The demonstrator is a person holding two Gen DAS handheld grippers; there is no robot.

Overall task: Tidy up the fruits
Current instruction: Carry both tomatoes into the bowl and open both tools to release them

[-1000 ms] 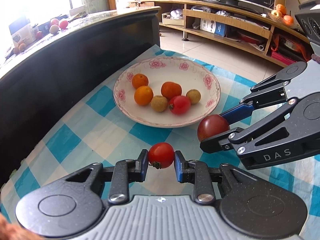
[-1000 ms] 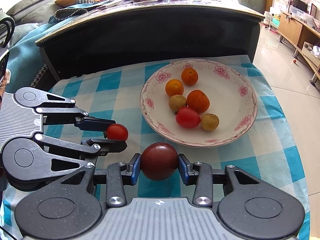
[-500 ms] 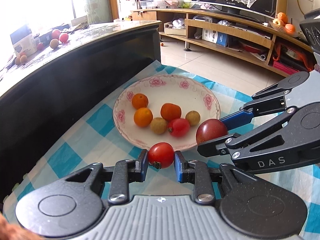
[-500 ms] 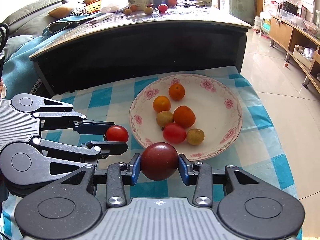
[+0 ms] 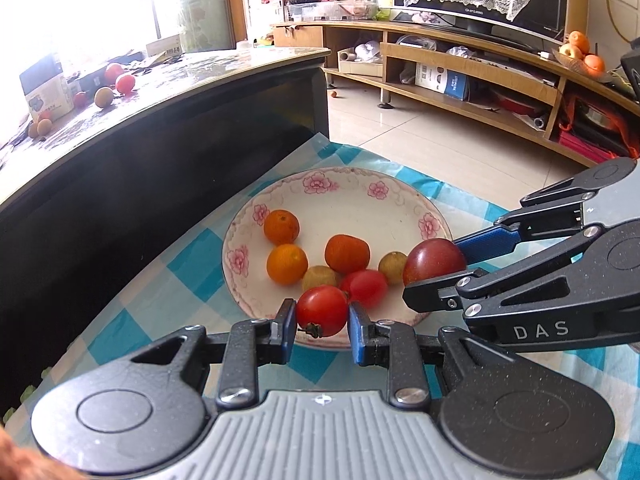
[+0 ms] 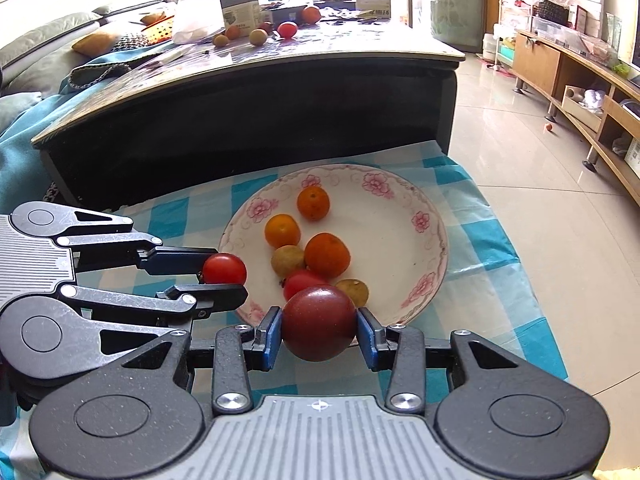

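- Over the last second both tongs had come forward from the checked surface (image 6: 496,248) to the near rim of the plate (image 6: 436,236), so each carried fruit now hung at or just over that rim; I judged the release into the plate to be the step at hand.
- The plate, white with pink flowers, lay on the surface and held six fruits, clustered on its left and near part: three orange ones (image 6: 313,203), two small yellow-brown ones (image 6: 288,261) and one red tomato (image 6: 301,280). Its far and right part was bare.
- The right tongs (image 6: 319,330) were clamped on a dark red plum (image 6: 319,322), at the plate's near rim.
- The left tongs (image 5: 322,318) were clamped on a small red tomato (image 5: 322,310), at the plate's near-left rim, stalk end down.
- Both grips looked firm, pads pressed on either side of each fruit.
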